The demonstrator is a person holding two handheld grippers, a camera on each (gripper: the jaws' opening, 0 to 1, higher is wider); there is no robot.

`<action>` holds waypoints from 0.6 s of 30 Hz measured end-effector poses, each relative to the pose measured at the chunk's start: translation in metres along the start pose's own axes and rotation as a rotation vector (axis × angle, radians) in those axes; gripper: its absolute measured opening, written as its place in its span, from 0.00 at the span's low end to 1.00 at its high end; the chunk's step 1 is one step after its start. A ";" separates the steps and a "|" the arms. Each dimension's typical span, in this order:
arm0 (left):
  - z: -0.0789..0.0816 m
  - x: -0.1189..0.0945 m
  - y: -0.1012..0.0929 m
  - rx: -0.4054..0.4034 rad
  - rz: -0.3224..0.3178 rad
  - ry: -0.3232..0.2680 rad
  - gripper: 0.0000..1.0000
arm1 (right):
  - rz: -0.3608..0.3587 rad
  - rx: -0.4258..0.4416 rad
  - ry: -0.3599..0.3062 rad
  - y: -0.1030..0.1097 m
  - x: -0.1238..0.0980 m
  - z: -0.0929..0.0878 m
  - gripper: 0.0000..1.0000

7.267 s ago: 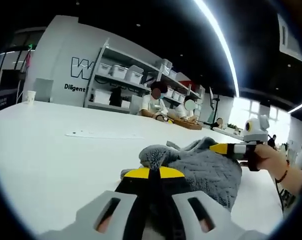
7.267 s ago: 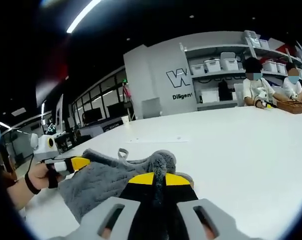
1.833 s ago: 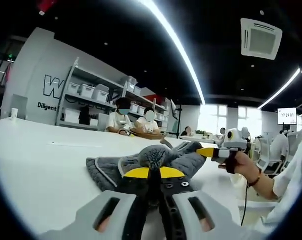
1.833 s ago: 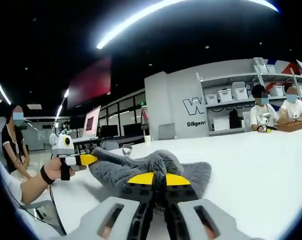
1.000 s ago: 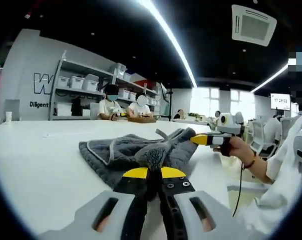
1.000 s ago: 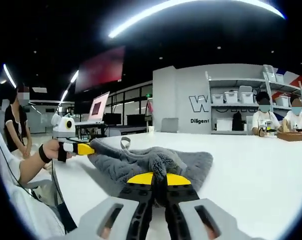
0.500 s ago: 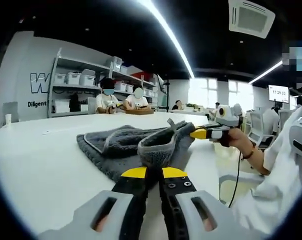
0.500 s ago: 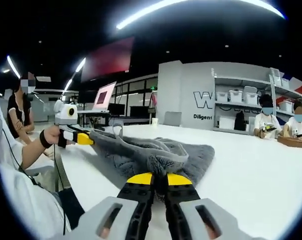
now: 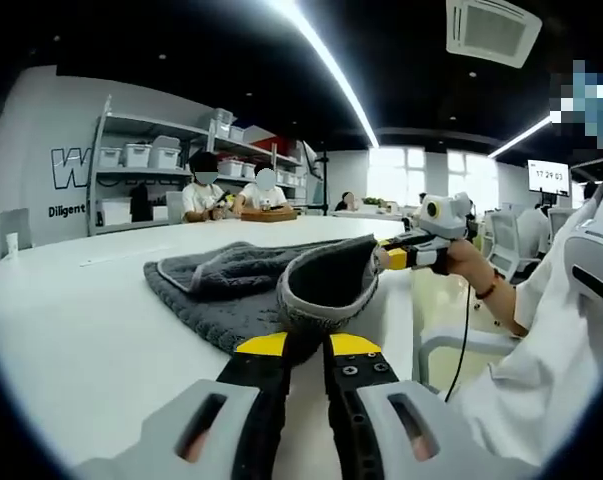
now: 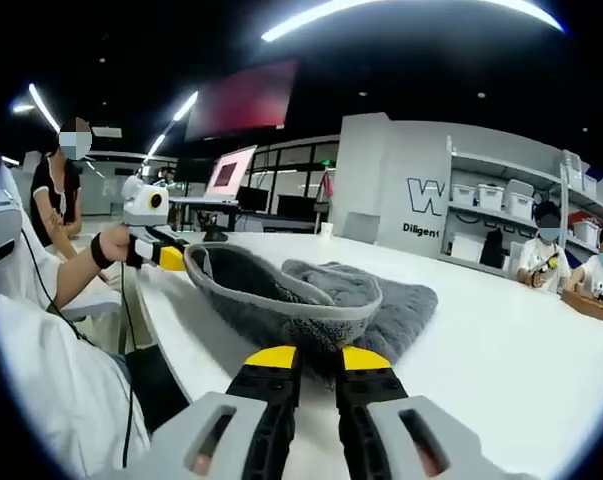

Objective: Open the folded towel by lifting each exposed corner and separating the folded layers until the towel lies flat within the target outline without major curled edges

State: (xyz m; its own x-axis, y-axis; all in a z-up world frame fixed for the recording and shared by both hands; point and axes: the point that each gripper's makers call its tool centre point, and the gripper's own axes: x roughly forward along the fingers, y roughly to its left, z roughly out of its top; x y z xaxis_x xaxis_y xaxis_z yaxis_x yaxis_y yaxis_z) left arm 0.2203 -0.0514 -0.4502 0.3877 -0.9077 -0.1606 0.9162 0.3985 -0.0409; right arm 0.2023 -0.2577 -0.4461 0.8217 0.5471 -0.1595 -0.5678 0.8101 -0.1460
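A grey towel (image 9: 246,290) lies partly folded on the white table (image 9: 91,320). Its near hemmed edge is lifted and stretched in a curved band between both grippers. In the left gripper view, my left gripper (image 9: 307,346) is shut on that edge at the bottom. My right gripper (image 9: 399,258) comes in from the right, held by a hand and shut on the towel's other corner. In the right gripper view, the towel (image 10: 381,295) spreads ahead of my right gripper (image 10: 318,358), which pinches the raised hem. The left gripper (image 10: 166,256) holds the far-left corner.
The person's white-clad body and arm (image 9: 571,330) stand at the table's near edge. Two seated people (image 9: 231,195) work at the far side beside a wooden tray (image 9: 266,212). Shelves with bins (image 9: 141,155) line the wall. Bare table (image 10: 501,340) extends to the right.
Both grippers have drawn the towel's edge back toward the table's near side. The bunched fold has opened into a taut, raised band between them.
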 end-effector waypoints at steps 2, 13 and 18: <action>0.000 -0.002 -0.002 0.006 0.000 -0.002 0.13 | 0.003 0.001 0.006 0.000 -0.003 -0.002 0.08; -0.002 -0.012 -0.006 -0.017 -0.011 -0.018 0.15 | 0.011 -0.003 -0.028 0.002 -0.013 0.014 0.09; 0.009 -0.021 -0.003 -0.039 -0.007 -0.076 0.15 | -0.002 0.001 -0.070 0.002 -0.014 0.026 0.08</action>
State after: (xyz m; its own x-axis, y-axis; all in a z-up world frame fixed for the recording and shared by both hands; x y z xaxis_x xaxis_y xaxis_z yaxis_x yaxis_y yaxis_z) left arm 0.2102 -0.0352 -0.4376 0.3895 -0.9171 -0.0850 0.9148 0.3960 -0.0801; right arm 0.1911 -0.2579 -0.4184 0.8242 0.5590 -0.0902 -0.5662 0.8114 -0.1449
